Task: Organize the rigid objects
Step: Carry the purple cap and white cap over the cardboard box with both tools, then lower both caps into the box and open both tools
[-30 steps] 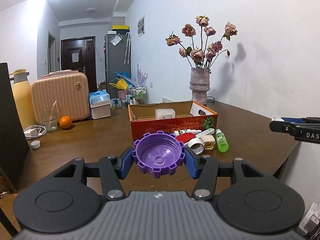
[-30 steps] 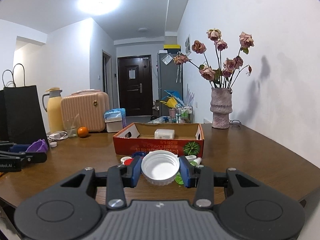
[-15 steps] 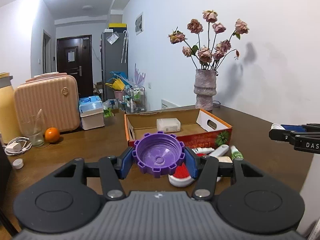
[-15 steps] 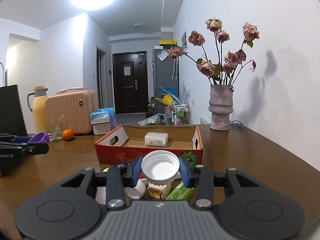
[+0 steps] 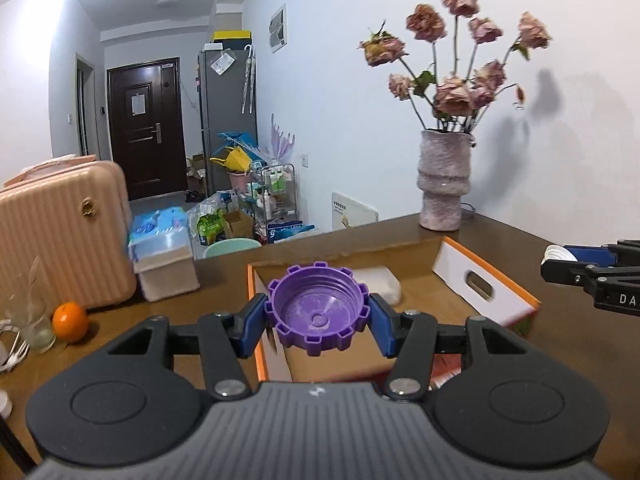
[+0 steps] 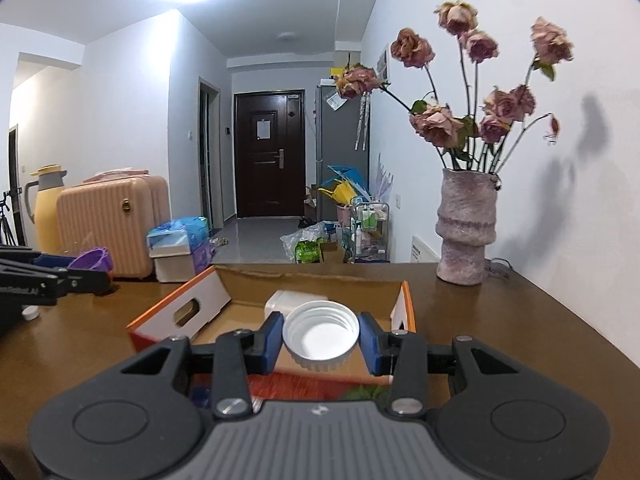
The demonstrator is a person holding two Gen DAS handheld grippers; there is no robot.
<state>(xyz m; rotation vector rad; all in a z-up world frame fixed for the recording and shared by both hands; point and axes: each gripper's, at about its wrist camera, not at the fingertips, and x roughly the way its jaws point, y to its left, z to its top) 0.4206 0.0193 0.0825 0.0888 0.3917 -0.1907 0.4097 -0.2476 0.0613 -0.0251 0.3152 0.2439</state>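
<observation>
My left gripper [image 5: 318,320] is shut on a purple notched cap [image 5: 318,310], held open side up over the near left part of the orange cardboard box [image 5: 488,284]. My right gripper [image 6: 320,336] is shut on a white ribbed cap [image 6: 320,330], hanging over the near right part of the same box [image 6: 200,300]. A white rectangular container [image 6: 280,300] lies inside the box. Each gripper shows at the edge of the other view: the right gripper [image 5: 592,276] and the left gripper [image 6: 52,276] with the purple cap [image 6: 92,260].
A pink vase of dried roses [image 6: 466,228] stands on the brown table [image 6: 520,320] behind the box on the right. On the left are a pink suitcase [image 5: 60,236], an orange [image 5: 70,321], a glass [image 5: 36,320], a tissue box [image 5: 164,256] and a yellow jug [image 6: 46,200].
Both grippers have travelled forward with their caps, from in front of the box to over it. The small items before the box have dropped out of sight beneath them.
</observation>
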